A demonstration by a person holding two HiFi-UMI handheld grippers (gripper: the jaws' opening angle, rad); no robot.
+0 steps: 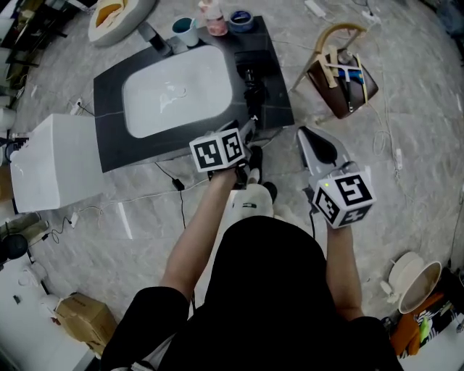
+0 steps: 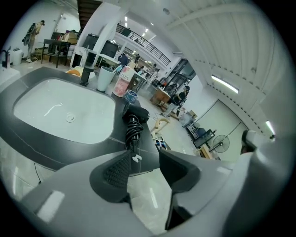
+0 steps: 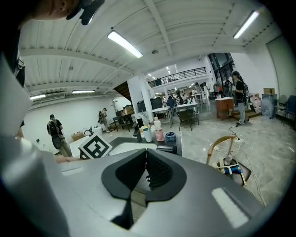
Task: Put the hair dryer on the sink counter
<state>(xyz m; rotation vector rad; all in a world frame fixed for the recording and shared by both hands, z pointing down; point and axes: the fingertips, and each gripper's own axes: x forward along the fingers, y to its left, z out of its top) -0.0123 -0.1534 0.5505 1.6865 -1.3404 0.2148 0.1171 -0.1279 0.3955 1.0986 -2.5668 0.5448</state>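
The black hair dryer [image 1: 251, 87] lies on the dark sink counter [image 1: 109, 94], to the right of the white basin [image 1: 177, 98], its cord coiled against the handle. In the left gripper view the hair dryer [image 2: 134, 118] is just ahead of the jaws on the counter [image 2: 41, 148]. My left gripper [image 1: 246, 132] hovers at the counter's front edge, a little short of the dryer. This left gripper [image 2: 145, 166] is open, and only floor and a thin cord end show through the gap. My right gripper [image 1: 310, 138] hangs over the floor to the counter's right; its fingertips [image 3: 145, 152] meet, holding nothing.
A faucet [image 1: 156, 38], a cup [image 1: 185, 30], a bottle and a small jar [image 1: 241, 19] stand along the counter's back. A white cabinet [image 1: 54, 170] adjoins its left side. A wooden basket of tools [image 1: 341, 80], loose cables and a cardboard box [image 1: 83, 319] sit on the floor.
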